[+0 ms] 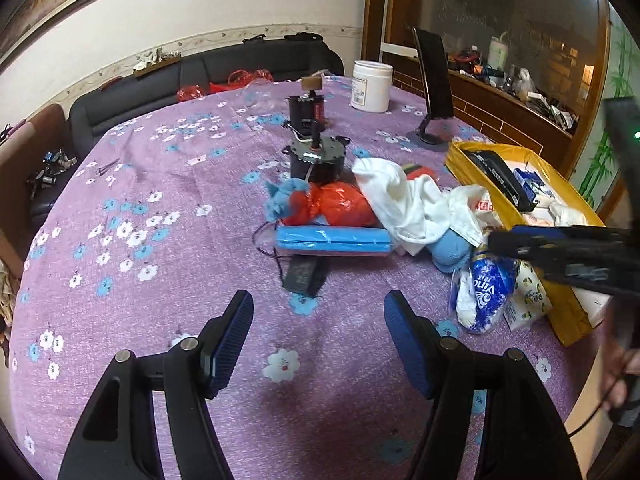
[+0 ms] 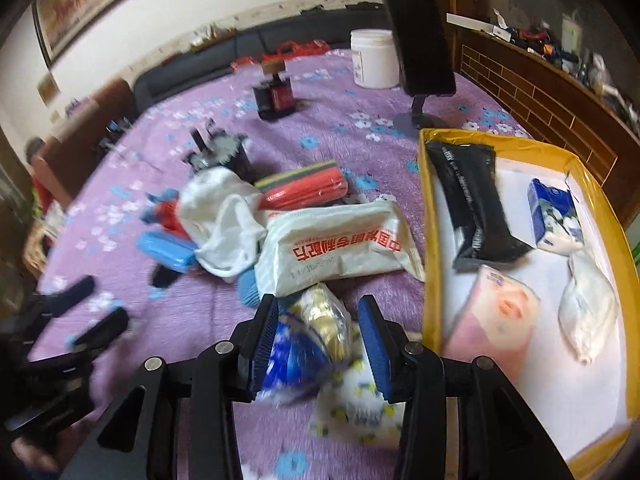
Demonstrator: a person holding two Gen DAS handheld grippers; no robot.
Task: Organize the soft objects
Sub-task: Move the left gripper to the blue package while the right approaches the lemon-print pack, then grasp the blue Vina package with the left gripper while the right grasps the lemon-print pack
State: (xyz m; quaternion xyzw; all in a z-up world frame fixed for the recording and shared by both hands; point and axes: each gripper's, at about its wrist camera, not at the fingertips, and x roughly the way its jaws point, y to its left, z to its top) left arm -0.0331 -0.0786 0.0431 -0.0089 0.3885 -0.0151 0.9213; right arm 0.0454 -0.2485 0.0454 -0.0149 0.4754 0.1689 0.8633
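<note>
My left gripper (image 1: 319, 340) hangs over bare purple floral tablecloth (image 1: 160, 240), jaws roughly half open, nothing between the pads.

My right gripper (image 2: 319, 342) is down over the blue-and-white tissue pack (image 2: 298, 344). The pack sits between the pads; the left pad looks against it, the right pad shows a gap. Picture is blurred there, so I can't tell whether it's actually gripped.

Landmark is the yellow bin (image 2: 430, 240):
- The tissue pack lies just outside its near-left corner, on top of a white pack with yellow print (image 2: 360, 400).
- White plastic bag with red lettering (image 2: 340, 248) lies touching the bin's left wall.
- Further left of the bin: white cloth (image 2: 224, 216), red-and-green roll (image 2: 308, 190), blue roll (image 2: 168, 250), all piled together.
- Inside the bin: black pouch (image 2: 472, 204), blue carton (image 2: 554, 210), pink pack (image 2: 500, 312), white bag (image 2: 588, 312).
- Beyond the bin: phone stand (image 2: 420, 40) and white jar (image 2: 374, 62).
</note>
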